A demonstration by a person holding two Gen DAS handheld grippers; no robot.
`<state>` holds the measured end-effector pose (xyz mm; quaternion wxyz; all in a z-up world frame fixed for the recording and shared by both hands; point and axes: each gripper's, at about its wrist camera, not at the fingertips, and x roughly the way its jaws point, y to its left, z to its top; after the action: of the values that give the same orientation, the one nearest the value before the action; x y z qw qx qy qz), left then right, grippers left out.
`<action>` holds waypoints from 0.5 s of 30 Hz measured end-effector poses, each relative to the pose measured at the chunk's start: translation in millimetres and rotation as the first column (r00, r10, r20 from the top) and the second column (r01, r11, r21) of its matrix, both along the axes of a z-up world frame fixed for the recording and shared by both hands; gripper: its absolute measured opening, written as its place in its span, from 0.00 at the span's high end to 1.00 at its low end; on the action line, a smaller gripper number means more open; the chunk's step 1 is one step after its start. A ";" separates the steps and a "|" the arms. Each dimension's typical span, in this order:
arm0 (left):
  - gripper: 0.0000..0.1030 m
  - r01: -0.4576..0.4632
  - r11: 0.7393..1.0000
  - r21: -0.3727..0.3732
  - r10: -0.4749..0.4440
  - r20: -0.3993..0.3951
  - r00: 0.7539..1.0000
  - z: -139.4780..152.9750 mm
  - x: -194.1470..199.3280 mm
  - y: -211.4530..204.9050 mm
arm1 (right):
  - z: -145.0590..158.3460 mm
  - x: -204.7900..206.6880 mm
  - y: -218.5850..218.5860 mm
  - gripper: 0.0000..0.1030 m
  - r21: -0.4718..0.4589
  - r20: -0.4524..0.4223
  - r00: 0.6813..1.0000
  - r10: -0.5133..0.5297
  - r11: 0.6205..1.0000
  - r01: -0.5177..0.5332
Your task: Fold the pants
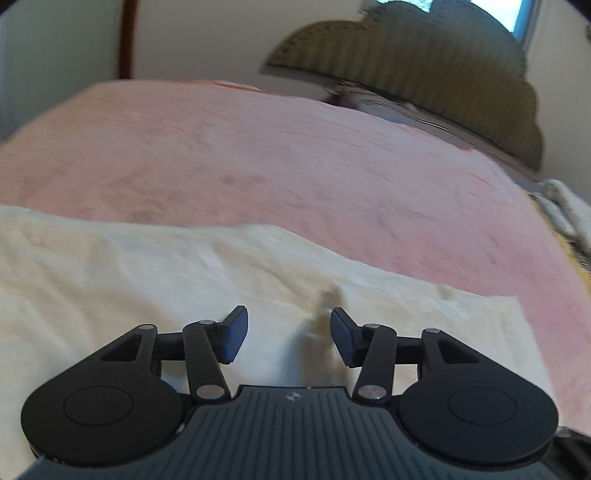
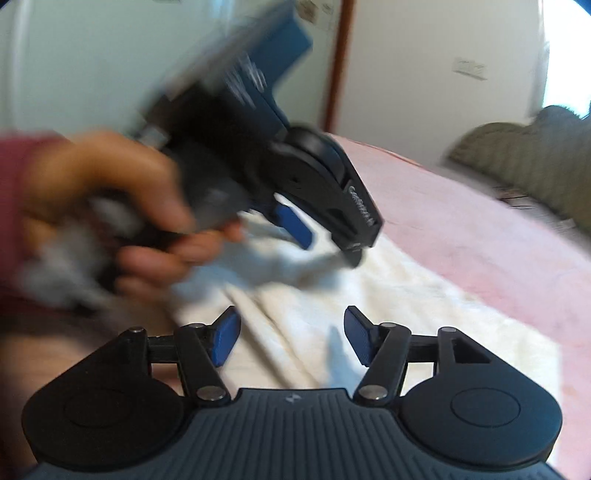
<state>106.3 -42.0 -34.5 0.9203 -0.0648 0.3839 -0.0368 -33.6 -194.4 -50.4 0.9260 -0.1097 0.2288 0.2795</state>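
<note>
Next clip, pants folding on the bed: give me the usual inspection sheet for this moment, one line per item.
Surface: bed with a pink blanket, lightly wrinkled.
Job's things: cream pants lie spread on the blanket, with creases between the grippers.
Clutter: a pale bundle at the bed's far edge; too blurred to identify.
Grippers: left gripper has its jaws apart above the pants, nothing clamped; right gripper likewise. A hand holds the left one.
Cables: nothing seen.
Surroundings: olive headboard, light wall, brown door frame, window strip.
</note>
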 end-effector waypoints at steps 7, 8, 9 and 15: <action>0.42 -0.044 0.974 -0.223 0.022 -0.099 0.995 15.3 -10.1 38.0 | -3.4 0.5 8.0 0.41 -0.201 0.100 0.992 -0.072 0.975 0.091; 0.42 -0.043 0.969 -0.245 0.017 -0.108 0.994 17.1 -12.5 40.6 | -6.5 2.7 8.2 0.41 -0.210 0.085 0.994 -0.063 0.975 0.079; 0.42 -0.040 0.966 -0.257 0.012 -0.111 0.994 18.8 -15.4 40.8 | -8.7 6.0 8.2 0.41 -0.223 0.078 0.995 -0.056 0.972 0.073; 0.40 0.011 0.932 -0.363 -0.069 -0.148 0.987 23.2 -23.0 40.3 | -24.7 -1.5 17.1 0.42 -0.374 0.149 0.987 -0.063 0.920 0.115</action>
<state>83.3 -1.7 -11.4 0.8584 -0.2276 0.4437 -0.1202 -35.1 -177.3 -75.2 0.9120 -0.2955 0.2209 0.1794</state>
